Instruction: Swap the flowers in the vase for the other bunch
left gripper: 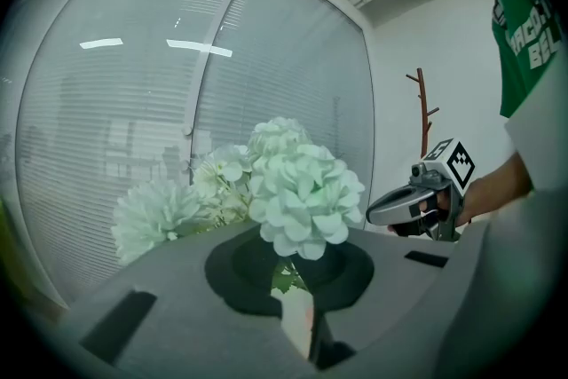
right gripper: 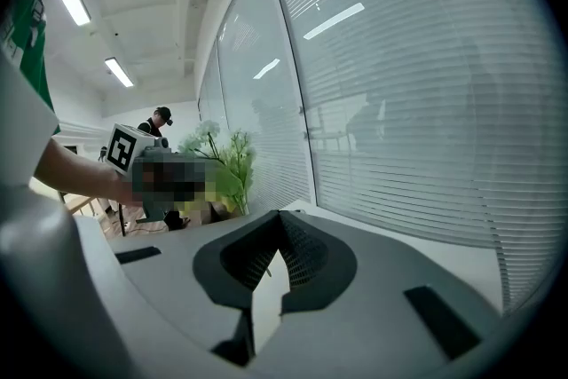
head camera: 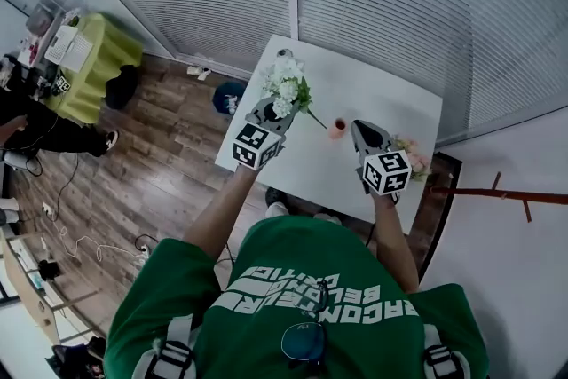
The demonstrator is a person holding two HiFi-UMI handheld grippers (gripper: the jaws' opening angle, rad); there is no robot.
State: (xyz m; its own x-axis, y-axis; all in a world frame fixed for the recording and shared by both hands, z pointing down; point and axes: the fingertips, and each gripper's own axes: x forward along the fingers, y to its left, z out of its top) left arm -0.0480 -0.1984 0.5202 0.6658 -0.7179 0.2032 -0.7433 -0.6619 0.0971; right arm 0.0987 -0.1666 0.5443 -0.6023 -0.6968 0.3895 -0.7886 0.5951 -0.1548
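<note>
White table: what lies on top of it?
A small pink vase and a pink flower bunch, partly covered by the right claw. The left claw holds white flowers above.

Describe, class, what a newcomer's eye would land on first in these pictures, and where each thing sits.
A bunch of white flowers fills the left gripper view, its stems pinched in the left tool over the left end of the white table. On that table a small pink vase stands near the middle. A pink bunch lies at the right edge beside the shut, empty right tool.
</note>
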